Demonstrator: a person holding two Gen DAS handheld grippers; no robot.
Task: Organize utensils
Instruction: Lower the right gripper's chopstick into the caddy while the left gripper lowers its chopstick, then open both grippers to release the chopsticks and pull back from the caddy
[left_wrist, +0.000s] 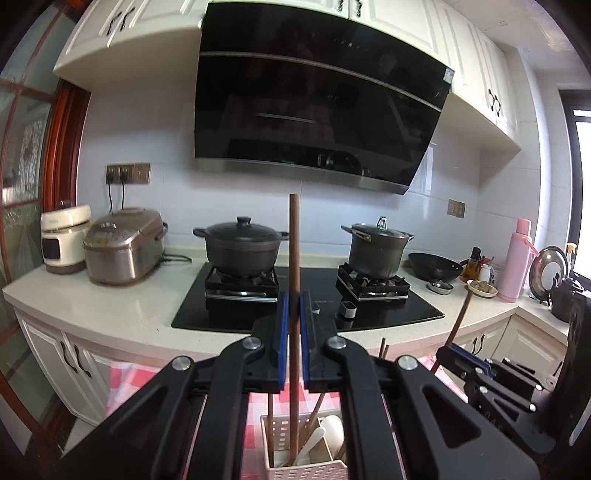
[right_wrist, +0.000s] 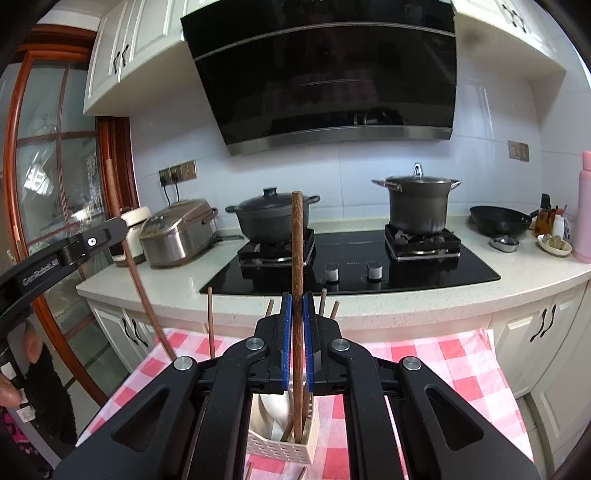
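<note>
Chopsticks: we had one in each gripper. Left gripper (left_wrist: 294, 314) was clamped on a long brown chopstick (left_wrist: 294, 258), upright at frame centre, lower end down in the white utensil basket (left_wrist: 306, 469) at bottom centre. Right gripper (right_wrist: 295, 314) was clamped on a darker wooden chopstick (right_wrist: 297, 240), also upright, tip inside the same basket (right_wrist: 280, 448). Basket sat on the red-checked tablecloth (right_wrist: 443, 362), holding white spoons (left_wrist: 330, 428) and more chopsticks. Stove (right_wrist: 354, 258) lay behind, mid-frame.

White cabinets (left_wrist: 122, 33), black range hood (left_wrist: 314, 99), tiled wall (left_wrist: 147, 125), pale countertop (left_wrist: 110, 314), red-framed glass door (right_wrist: 55, 166).
</note>
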